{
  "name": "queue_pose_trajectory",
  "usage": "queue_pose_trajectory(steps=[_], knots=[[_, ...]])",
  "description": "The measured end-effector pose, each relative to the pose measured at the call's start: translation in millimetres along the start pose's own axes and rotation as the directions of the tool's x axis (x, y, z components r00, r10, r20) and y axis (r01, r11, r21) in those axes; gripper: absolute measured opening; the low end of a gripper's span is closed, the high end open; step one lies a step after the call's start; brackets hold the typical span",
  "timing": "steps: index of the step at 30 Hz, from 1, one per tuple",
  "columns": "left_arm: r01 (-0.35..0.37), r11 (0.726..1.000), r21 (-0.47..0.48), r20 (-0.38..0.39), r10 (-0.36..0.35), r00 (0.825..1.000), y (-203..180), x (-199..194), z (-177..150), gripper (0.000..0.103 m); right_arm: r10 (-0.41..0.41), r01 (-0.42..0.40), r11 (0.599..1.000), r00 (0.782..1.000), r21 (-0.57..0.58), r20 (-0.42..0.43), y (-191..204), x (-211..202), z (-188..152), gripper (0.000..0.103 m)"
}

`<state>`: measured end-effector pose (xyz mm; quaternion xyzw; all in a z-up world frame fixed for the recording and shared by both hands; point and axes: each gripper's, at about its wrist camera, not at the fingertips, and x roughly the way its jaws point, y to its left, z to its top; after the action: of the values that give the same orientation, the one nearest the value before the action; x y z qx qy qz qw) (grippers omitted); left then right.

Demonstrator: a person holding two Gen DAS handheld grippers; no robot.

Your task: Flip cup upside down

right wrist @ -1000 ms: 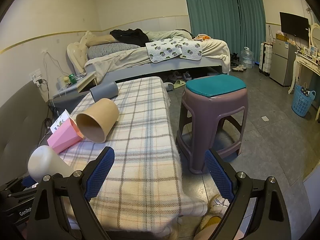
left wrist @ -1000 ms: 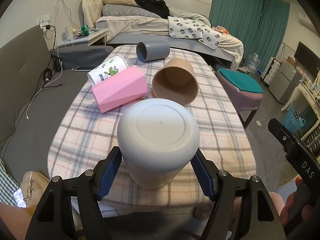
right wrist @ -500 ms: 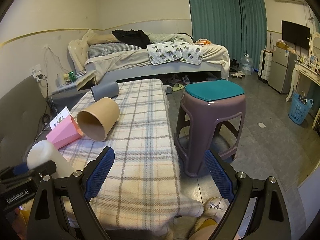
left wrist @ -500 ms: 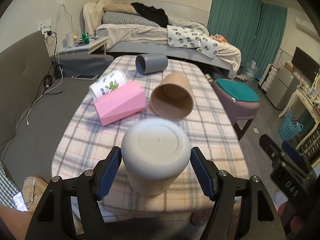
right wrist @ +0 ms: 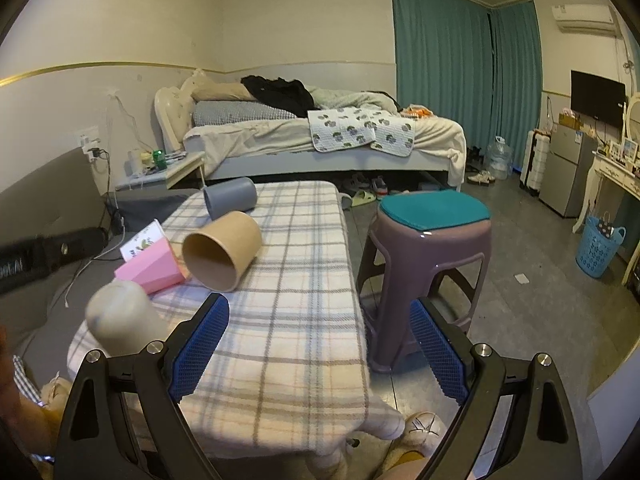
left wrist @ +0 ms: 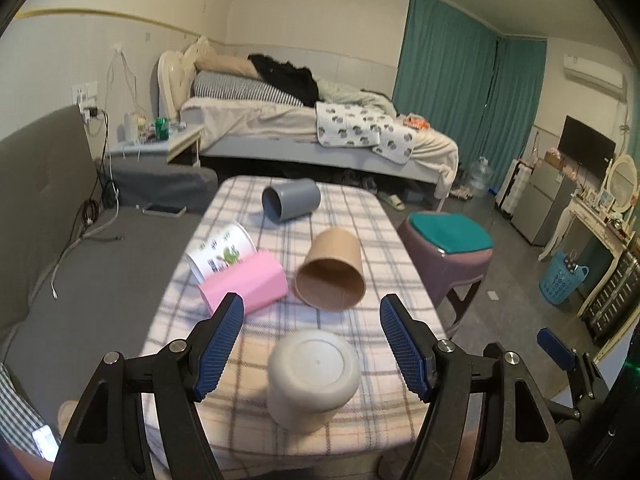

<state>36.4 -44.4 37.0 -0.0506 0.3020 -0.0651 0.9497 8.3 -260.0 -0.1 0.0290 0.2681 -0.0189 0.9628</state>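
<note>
1. A pale grey, round plastic cup (left wrist: 313, 376) stands upside down near the front edge of the table covered in a cream plaid cloth (left wrist: 360, 240), flat base facing up.
2. The left gripper (left wrist: 311, 346) hangs above that cup with its jaws spread wide; the blue ribbed pads (left wrist: 218, 344) sit on either side of the cup and clear of it, gripping nothing.
3. The right gripper (right wrist: 320, 350) is also wide open and empty, poised over the table's front right corner, with the plaid cloth and the floor showing between its pads (the cup lies to its left, somewhat blurred in the right wrist view).
4. Beyond the upturned cup, a brown paper cup (left wrist: 332, 276) lies on its side, its open mouth turned toward the cameras.
5. Just left of it lies a pink faceted cup (left wrist: 244, 286), also on its side, touching or nearly touching a white paper cup with a green leaf print (left wrist: 220, 250) behind it.
6. At the far end of the table a dark grey cylindrical cup (left wrist: 291, 199) lies on its side, well apart from the others.
7. A mauve plastic stool with a teal seat cushion (right wrist: 432, 240) stands on the floor just beside the table's right edge.
8. A bed with rumpled bedding (right wrist: 320, 132) runs along the far wall, near teal curtains (right wrist: 440, 60).
</note>
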Motion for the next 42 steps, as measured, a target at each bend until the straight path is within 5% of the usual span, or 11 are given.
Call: queue_pose_trajectory(steps=[9,19,34,42], knots=[[-0.045,0.995,0.086,0.083,0.038,0.996,20,-47,-9,0.081,0.044,-0.043,0.999,0.998,-0.026,0.038,25,-42,6,0.092],[-0.089,0.99,0.111,0.068,0.082,0.994,34,-61,-37,0.095,0.113,-0.108,0.992,0.991,-0.067,0.071,62,-67,-1,0.103],[-0.223,0.973,0.063,0.066,0.219,0.974,46,-36,-74,0.096,0.115,-0.115,0.992,0.993,-0.049,-0.001,61,-31,-18,0.103],[-0.214,0.973,0.085,0.061,0.209,0.976,39,-36,-78,0.096,0.111,-0.111,0.994,0.994,-0.02,-0.017,52,-25,-22,0.103]])
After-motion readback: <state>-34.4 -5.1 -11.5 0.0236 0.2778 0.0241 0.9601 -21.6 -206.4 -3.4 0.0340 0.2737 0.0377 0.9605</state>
